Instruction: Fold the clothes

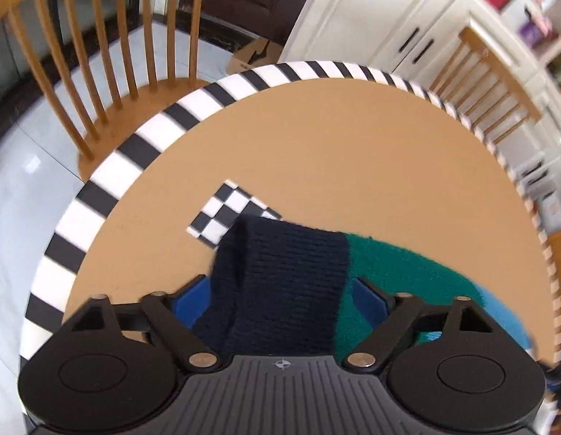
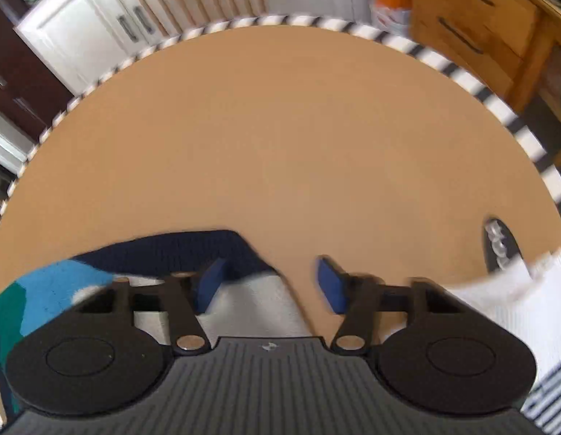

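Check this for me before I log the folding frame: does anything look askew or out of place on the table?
Mostly tidy. The colour-block knit garment lies bunched, its navy cuff doubled over between the left gripper fingers and covering part of the checkerboard marker. The right gripper is open, holding nothing.

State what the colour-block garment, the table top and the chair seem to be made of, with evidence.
Garment: knitted yarn, probably wool or acrylic; ribbed navy rows, fuzzy green part. Table top: matte tan, possibly board or laminate; no grain visible. Chair: varnished wood; honey-coloured spindles.
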